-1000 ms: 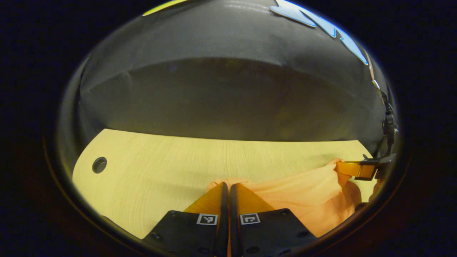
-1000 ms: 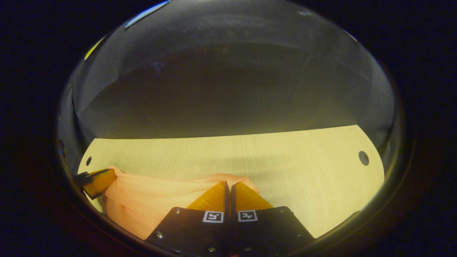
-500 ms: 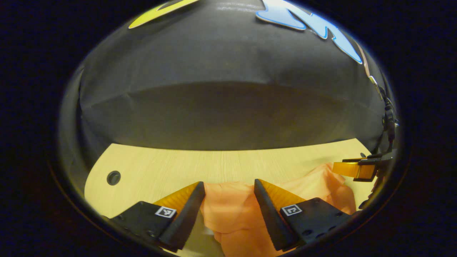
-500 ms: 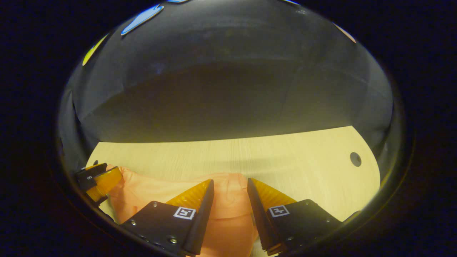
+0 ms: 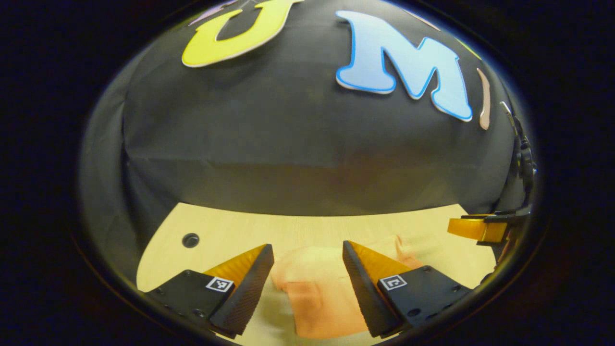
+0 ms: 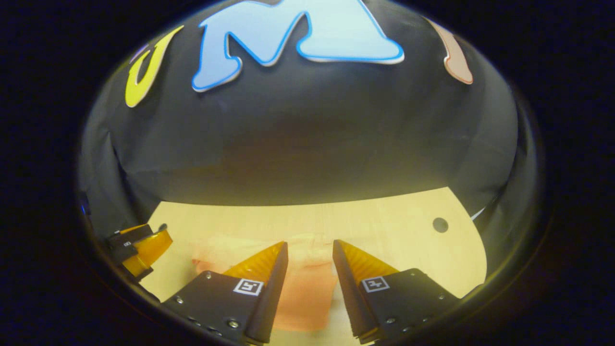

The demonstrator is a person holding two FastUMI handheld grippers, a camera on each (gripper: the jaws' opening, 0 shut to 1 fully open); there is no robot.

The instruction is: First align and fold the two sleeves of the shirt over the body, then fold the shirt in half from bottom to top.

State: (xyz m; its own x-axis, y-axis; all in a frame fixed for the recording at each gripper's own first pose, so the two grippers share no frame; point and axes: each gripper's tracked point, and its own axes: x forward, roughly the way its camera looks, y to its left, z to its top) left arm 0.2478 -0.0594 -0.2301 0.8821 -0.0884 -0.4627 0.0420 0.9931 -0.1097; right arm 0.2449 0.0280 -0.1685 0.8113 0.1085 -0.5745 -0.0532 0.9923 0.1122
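**One shirt on the table, two grippers parted above it**

A single orange shirt point(image 5: 319, 283) lies on the light wooden table point(image 5: 230, 230), bunched and blurred, with no sleeve or hem that can be told apart. In the left gripper view it sits between and below that gripper's fingers, spreading toward the right. In the right gripper view the same shirt point(image 6: 302, 288) lies under the fingers and reaches off to the left.

Two grippers are in sight. The left gripper point(image 5: 307, 257) has its jaws wide apart, holding nothing; the cloth shows in the gap but neither finger presses on it. The right gripper point(image 6: 310, 252) likewise stands spread, its fingers clear of the fabric. Both point forward and slightly down toward the far edge of the table.

Each gripper also appears in the other's view: the right gripper at the right edge of the left gripper view, above the table beside the shirt, and the left gripper at the lower left of the right gripper view.

One round hole point(image 5: 190, 240) in the tabletop shows left of the left gripper's fingers, and one hole point(image 6: 439, 224) shows on the right in the right gripper view.
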